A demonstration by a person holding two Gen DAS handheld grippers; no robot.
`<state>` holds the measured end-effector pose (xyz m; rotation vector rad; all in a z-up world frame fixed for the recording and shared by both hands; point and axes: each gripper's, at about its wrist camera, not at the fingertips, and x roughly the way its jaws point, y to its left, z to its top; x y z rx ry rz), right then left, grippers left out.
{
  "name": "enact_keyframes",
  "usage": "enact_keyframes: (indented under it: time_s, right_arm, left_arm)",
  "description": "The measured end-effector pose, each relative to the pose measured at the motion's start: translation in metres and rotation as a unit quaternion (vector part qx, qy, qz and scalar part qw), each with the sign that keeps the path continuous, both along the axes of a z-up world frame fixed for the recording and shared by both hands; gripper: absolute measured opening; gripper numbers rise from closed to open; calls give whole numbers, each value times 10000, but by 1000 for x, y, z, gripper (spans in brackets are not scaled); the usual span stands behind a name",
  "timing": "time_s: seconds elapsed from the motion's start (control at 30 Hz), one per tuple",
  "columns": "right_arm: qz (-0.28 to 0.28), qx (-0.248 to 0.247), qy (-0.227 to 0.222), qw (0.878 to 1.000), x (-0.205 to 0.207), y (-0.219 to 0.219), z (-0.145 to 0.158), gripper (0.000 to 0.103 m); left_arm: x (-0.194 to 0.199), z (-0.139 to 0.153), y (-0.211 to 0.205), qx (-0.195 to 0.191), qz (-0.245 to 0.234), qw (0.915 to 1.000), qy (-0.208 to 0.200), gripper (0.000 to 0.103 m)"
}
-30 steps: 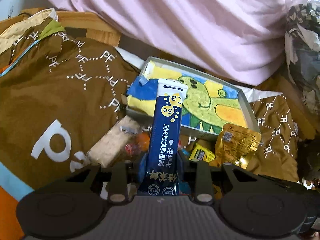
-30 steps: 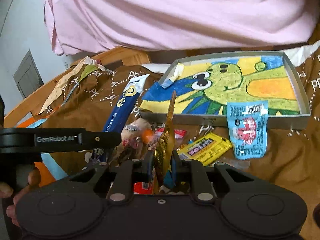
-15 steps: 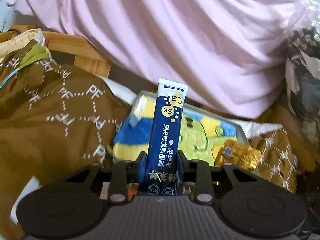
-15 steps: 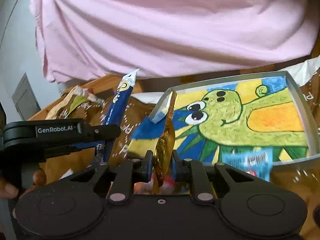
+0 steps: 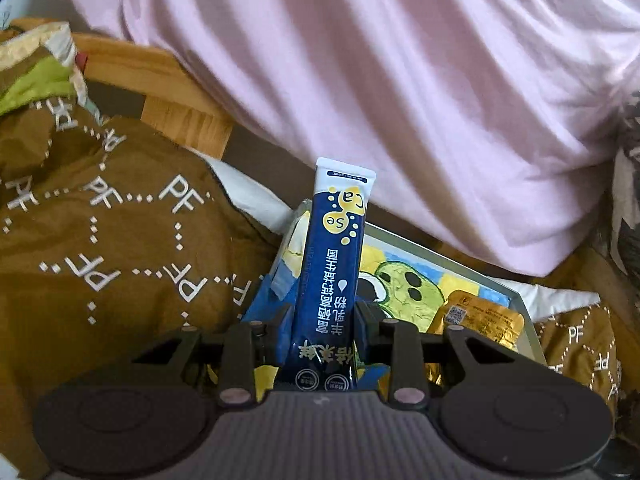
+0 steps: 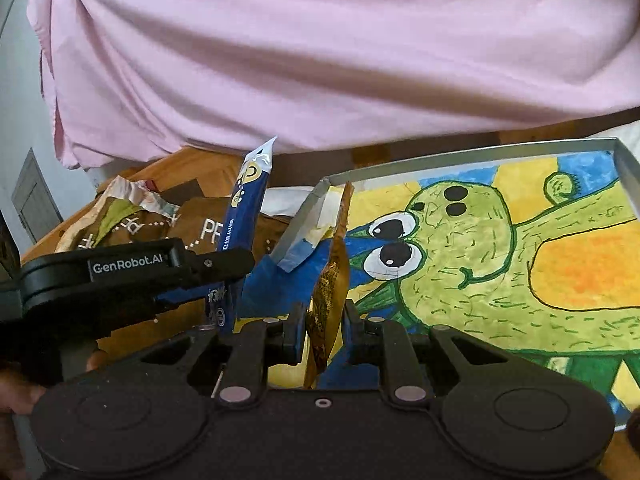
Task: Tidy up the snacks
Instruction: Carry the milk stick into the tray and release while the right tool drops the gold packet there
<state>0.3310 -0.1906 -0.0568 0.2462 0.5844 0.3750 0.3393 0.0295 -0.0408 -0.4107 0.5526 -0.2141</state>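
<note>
Snacks are in both grippers at once. Left gripper [image 5: 322, 332]: jaws closed on a blue stick sachet [image 5: 334, 280], gripped near its lower end, held just beside the near-left corner of the tray [image 5: 520, 304]. Its long axis runs straight out along the fingers, the white sealed end pointing up and away toward the person's pink shirt [image 5: 400, 80].

Right gripper [image 6: 324, 332]: jaws pinched on a gold foil packet [image 6: 328, 292], held edge-on over the tray's left end [image 6: 440, 164], its long axis also along the fingers and its thin top leaning slightly right. In that view the sachet [image 6: 244, 220] rises outside the tray's left wall.

Progress, as a judgement — neither snack is set down yet. The right view shows the painted green creature on the tray floor bare, while the left view's gold shape over the tray is presumably that same held packet. Both releases remain; any other loose snacks are out of sight on the brown printed cloth [image 5: 120, 240].
</note>
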Motion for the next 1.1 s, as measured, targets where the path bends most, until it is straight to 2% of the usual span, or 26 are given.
enact_keyframes:
  time_s: [0.23, 0.57, 0.8, 0.87, 0.93, 1.1]
  right_arm:
    - [99, 134, 210, 9996, 10, -1, -10, 19]
    - [59, 30, 332, 9994, 12, -1, -16, 20]
    - [-30, -213, 333, 9992, 13, 0, -17, 20]
    - [-75, -292, 322, 9990, 13, -1, -18, 21]
    - [-121, -403, 316, 9986, 14, 0, -19, 27]
    - [-194, -553, 278, 9979, 14, -2, -20, 34]
  left_arm:
    - [12, -16, -9, 1, -106, 9999, 68, 34]
    - [16, -27, -11, 98, -61, 9995, 290, 35]
    - [20, -32, -13, 249, -57, 9987, 441, 35]
    - [22, -34, -13, 262, -58, 9983, 521, 36]
    - [24, -38, -13, 267, -79, 9980, 570, 36]
    - [24, -38, -15, 302, -119, 9978, 582, 38]
